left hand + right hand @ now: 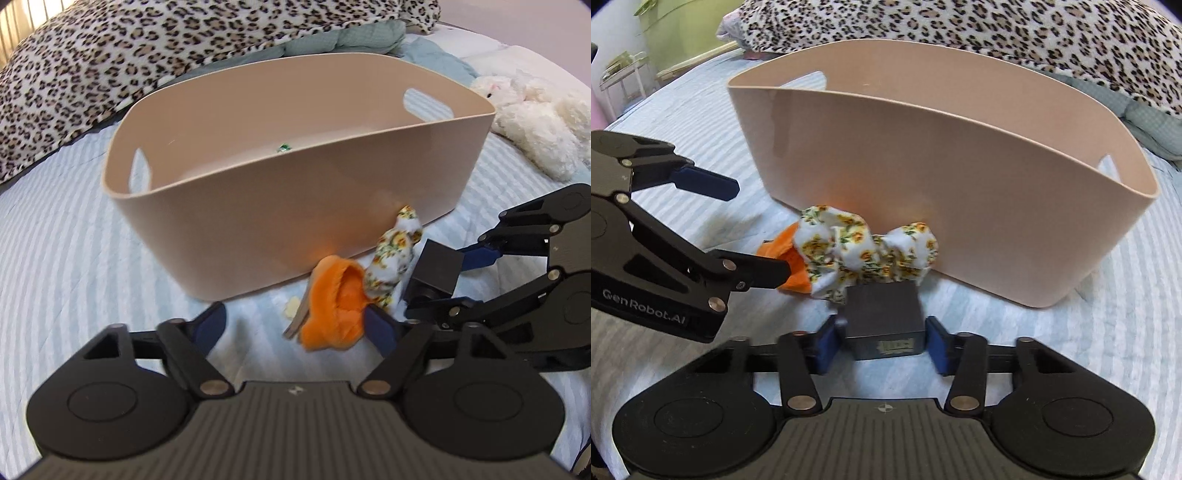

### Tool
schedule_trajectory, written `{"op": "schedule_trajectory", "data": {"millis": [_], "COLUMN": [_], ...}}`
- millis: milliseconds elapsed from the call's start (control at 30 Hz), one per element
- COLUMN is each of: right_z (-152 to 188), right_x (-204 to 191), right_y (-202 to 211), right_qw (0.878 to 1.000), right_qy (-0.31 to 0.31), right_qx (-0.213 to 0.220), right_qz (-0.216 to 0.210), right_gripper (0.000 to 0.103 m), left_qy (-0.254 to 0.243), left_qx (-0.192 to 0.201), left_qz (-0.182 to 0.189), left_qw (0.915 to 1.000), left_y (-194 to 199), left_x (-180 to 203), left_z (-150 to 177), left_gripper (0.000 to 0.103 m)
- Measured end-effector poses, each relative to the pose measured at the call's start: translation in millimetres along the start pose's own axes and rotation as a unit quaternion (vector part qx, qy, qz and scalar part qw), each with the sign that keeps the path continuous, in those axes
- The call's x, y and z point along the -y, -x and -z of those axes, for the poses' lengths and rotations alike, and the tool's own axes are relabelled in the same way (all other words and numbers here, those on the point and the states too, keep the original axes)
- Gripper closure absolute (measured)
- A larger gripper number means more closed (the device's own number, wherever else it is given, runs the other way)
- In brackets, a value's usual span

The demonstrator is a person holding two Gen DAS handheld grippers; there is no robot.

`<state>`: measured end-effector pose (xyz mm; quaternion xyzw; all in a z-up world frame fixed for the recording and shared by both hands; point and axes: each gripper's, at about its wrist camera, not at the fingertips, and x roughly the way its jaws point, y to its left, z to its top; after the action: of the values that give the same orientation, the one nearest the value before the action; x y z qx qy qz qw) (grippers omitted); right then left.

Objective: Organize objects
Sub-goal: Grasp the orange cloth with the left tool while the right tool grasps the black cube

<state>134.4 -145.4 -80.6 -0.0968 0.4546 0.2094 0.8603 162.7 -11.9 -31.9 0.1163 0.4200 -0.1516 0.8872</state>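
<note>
A dark box (882, 314) lies on the striped bedspread (1071, 350) just before the basket's (960, 177) near wall, bracketed — apparently not yet clamped — by the right gripper (882, 347). The left gripper (295, 325) is spread wide, empty, beside the orange scrunchie (332, 310) and the floral scrunchie (868, 247). Pick-up is judged underway — closing, then lifting over the rim, is called for.

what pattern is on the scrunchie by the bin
Yellow sunflowers on white, on the scrunchie; clearest in the right wrist view.

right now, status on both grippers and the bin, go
Left gripper open beside the orange scrunchie. Right gripper open, jaws straddling the dark box. Beige bin just behind, nearly empty. Floral scrunchie lies between box and bin.
</note>
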Motion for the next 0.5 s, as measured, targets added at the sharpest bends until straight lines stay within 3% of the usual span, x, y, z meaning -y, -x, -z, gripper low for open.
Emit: {"op": "schedule_trajectory", "data": {"millis": [167,333,500], "right_z": [2,3,4], "right_x": [7,10,12], "right_y": [3,6,9], "right_qw": [1.0,1.0,1.0], "right_qy": [-0.01,-0.014,-0.017], "right_qx": [-0.001,-0.002,-0.001], "right_qz": [0.0,0.0,0.001], "right_gripper": [0.06,0.061,0.061], "left_qy": [-0.012,-0.016,-0.004], "left_qx": [-0.005,-0.034,-0.025], "left_qz": [0.01,0.01,0.017], "left_qw": [0.9999,0.9992,0.9995], "left_y": [-10,-19,-14], "left_x": [10,11,8], "left_z": [-5,-4,-4], "left_gripper": [0.049,0.079,0.093]}}
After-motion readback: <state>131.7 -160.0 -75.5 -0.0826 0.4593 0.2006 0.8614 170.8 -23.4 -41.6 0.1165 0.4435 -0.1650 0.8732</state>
